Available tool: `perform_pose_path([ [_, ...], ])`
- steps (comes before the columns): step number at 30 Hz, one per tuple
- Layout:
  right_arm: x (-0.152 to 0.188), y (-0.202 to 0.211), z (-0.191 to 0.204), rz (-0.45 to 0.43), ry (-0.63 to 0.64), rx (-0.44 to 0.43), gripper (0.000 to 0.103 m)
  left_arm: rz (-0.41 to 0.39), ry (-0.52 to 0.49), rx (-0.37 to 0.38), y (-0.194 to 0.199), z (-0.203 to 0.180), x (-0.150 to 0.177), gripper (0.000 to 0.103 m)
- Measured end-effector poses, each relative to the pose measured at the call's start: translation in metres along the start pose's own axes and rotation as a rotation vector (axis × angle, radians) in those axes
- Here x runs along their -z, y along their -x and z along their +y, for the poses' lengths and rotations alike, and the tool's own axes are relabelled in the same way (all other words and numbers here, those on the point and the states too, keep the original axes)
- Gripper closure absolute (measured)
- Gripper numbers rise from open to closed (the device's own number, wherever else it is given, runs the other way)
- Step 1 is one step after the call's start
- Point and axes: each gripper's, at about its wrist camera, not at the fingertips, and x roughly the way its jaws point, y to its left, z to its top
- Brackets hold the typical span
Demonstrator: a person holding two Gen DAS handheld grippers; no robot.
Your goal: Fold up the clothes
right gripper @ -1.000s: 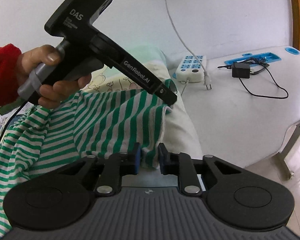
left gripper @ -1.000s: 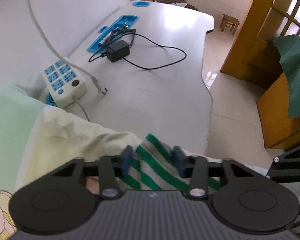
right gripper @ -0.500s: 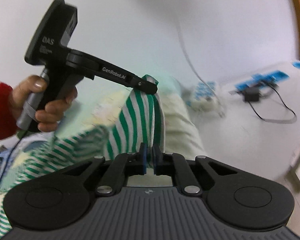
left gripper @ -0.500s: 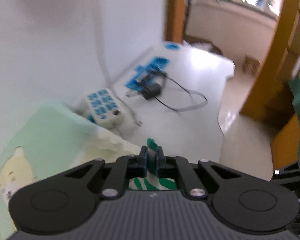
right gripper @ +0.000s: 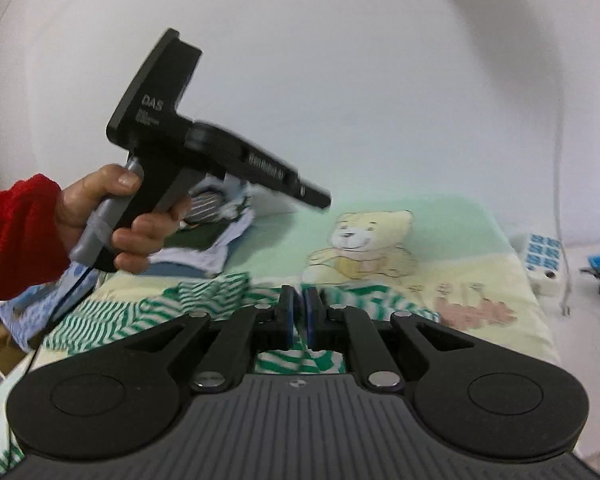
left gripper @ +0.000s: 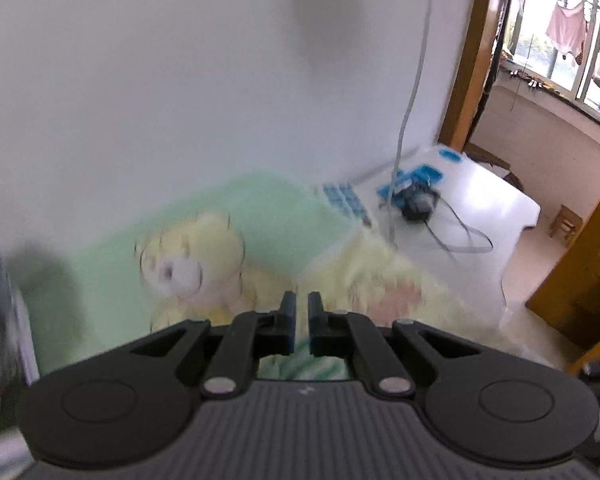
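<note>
A green-and-white striped garment (right gripper: 204,312) lies rumpled on the bed, in front of my right gripper. My right gripper (right gripper: 299,300) has its jaws nearly together, with striped cloth (right gripper: 300,360) showing below the pads. My left gripper (left gripper: 302,306) is raised over the bed with its jaws nearly closed and nothing visible between the tips; a bit of striped cloth (left gripper: 300,366) shows low behind the pads. In the right wrist view the left gripper (right gripper: 320,202) is held high above the garment, with no cloth hanging from its tip.
The bed has a green and yellow sheet with a bear print (right gripper: 364,240). Other clothes (right gripper: 204,240) are piled at the back left. A white table (left gripper: 480,208) to the right holds a power strip (right gripper: 544,260), a black adapter (left gripper: 418,204) and cables. A wooden door frame (left gripper: 472,60) stands at the right.
Both grippers have lifted and tilted up. The striped cloth that stood pinched in the left gripper's tips is no longer there; the garment now lies on the bed.
</note>
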Motion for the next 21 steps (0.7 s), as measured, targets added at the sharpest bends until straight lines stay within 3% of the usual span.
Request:
perform_pose_path([
  [3,0.006,-0.004,0.016,0.015,0.067,0.042,0.097,0.057,0.087,0.052,0.001,0.013,0.029,0.097],
  [8,0.023,0.008,-0.001,0.072,0.079,0.178,0.097,0.123,0.168,0.155,-0.016,0.011,0.064,0.060],
  [10,0.029,0.015,-0.014,0.103,0.056,0.239,0.097,0.136,0.195,0.196,-0.027,0.007,0.073,0.058],
  [11,0.031,0.017,-0.021,0.113,0.035,0.262,0.097,0.134,0.169,0.199,-0.028,0.003,0.078,0.058],
  [13,0.035,0.019,-0.033,0.129,-0.009,0.301,0.097,0.123,-0.002,0.165,-0.031,-0.019,0.083,0.057],
  [16,0.036,0.022,-0.040,0.115,-0.054,0.332,0.097,0.154,-0.195,0.165,-0.036,-0.046,0.092,0.046],
  [18,0.036,0.022,-0.042,0.102,-0.069,0.340,0.097,0.153,-0.315,0.149,-0.038,-0.062,0.098,0.031],
  [20,0.037,0.021,-0.041,0.097,-0.069,0.336,0.097,0.134,-0.425,0.116,-0.039,-0.077,0.105,0.027],
  [21,0.037,0.019,-0.040,0.095,-0.063,0.334,0.097,0.140,-0.422,0.122,-0.043,-0.078,0.104,0.028],
])
